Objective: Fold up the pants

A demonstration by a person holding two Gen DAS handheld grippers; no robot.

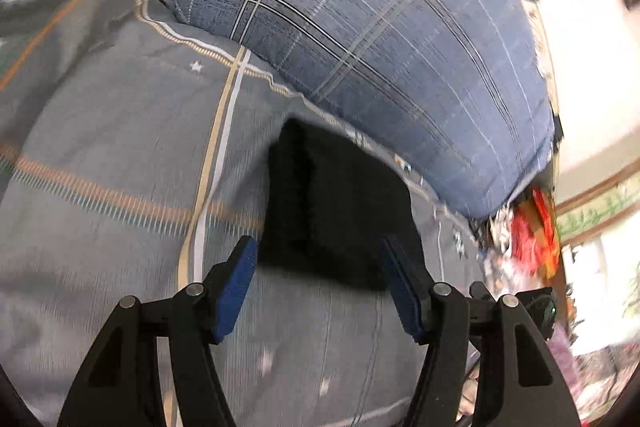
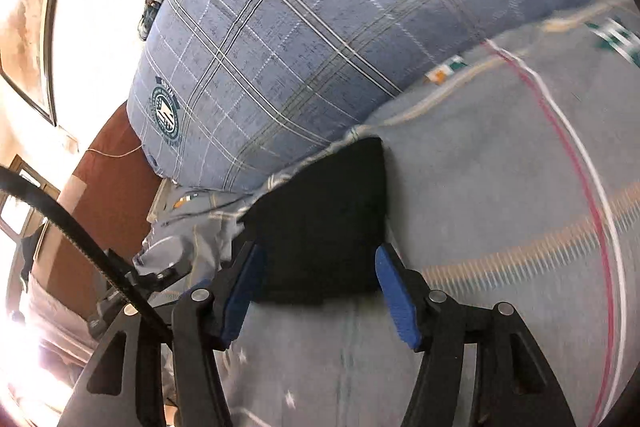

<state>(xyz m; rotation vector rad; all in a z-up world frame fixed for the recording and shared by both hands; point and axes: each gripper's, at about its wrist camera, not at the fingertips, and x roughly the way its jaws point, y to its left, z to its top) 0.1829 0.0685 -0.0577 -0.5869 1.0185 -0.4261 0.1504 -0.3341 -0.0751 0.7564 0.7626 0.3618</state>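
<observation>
Apparently the folding is all but finished — the pants (image 1: pixel 340 203) are lying as a small, dark, squared-off bundle on the grey patterned bedsheet (image 1: pixel 120 147), with their far edge tucked close against the blue checked pillow (image 1: pixel 360 27).

Both views are looking at that same bundle from opposite sides. The left gripper (image 1: pixel 320 283) is hovering just short of the near edge, its blue pads (image 1: pixel 236 291) spread wide and gripping nothing. The right gripper (image 2: pixel 318 293) is doing the same — jaws released, pads flanking the bundle's near corners without pinching the cloth. Whether either is brushing the fabric I cannot tell; the frames are blurring with motion.

Judging by how compact the bundle is looking, the step in hand is either a last tidy-up or the letting-go after the final fold. If one more fold is wanted, the next move is calling for both grippers closing on the near edge together and carrying it over evenly, so the layers are not sliding apart.

No box, basket or drawer is showing in either view, so nothing is being held in a container.
</observation>
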